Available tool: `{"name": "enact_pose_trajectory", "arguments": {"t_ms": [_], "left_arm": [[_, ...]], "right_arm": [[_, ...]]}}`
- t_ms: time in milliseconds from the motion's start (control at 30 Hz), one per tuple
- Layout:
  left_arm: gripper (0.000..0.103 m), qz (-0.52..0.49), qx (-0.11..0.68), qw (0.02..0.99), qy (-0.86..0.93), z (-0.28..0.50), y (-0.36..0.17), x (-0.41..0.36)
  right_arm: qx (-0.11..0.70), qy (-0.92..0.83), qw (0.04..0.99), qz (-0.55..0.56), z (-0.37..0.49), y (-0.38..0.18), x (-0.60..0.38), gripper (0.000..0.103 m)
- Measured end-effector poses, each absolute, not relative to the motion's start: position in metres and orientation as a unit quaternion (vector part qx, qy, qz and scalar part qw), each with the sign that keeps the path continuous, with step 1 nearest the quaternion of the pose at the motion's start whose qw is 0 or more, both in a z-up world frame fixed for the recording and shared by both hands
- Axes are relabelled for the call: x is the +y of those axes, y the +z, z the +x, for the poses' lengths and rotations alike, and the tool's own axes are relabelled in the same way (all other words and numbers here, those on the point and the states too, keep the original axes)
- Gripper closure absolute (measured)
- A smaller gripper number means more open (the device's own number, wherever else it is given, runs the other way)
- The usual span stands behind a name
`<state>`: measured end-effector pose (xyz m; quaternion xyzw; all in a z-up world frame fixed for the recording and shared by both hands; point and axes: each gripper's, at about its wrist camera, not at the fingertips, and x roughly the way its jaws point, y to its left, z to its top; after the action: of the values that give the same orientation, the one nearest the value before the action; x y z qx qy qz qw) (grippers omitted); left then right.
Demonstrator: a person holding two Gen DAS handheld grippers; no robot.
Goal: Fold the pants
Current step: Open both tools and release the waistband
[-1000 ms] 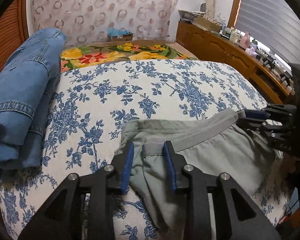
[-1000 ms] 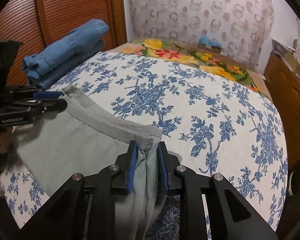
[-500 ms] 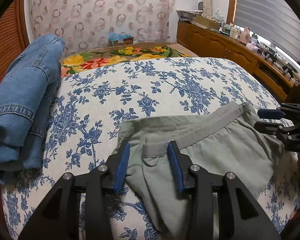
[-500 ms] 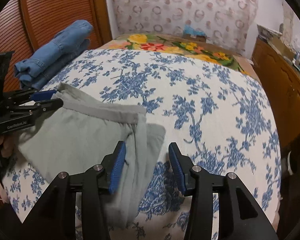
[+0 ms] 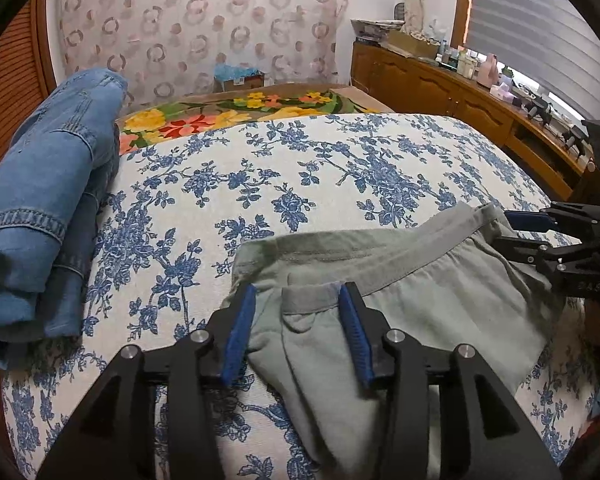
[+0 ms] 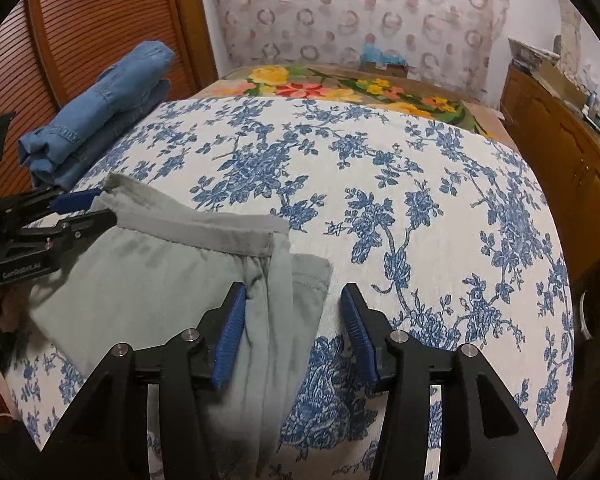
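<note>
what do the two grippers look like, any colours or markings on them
Both the left gripper and the right gripper are matte black angular frames with triangular cut-outs and round silver bolt heads. Each finger carries a ribbed blue pad. Small pale lettering runs along the left gripper's side, seen from the right wrist; it is too blurred to read.

Matt grey-green cloth pants on my bed's printed cotton cover; faded denim jeans; varnished wooden cabinet.

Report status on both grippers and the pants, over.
Left gripper and right gripper open, jaws just opening, pants let go. Pants flat on the bed, waistband between the pads. Folded jeans lie apart, nothing in the way.
</note>
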<state>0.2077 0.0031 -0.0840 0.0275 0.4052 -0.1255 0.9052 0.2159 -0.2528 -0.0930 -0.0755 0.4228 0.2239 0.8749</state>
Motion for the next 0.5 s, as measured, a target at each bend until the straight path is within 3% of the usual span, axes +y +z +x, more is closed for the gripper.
{"name": "enact_pose_trajectory", "arguments": {"t_ms": [500], "left_arm": [[0.059,-0.022,0.413,0.896,-0.160,0.136,-0.072,0.021]], "right_arm": [[0.414,0.226,0.878,-0.079,0.216,-0.096,-0.254,0.046]]}}
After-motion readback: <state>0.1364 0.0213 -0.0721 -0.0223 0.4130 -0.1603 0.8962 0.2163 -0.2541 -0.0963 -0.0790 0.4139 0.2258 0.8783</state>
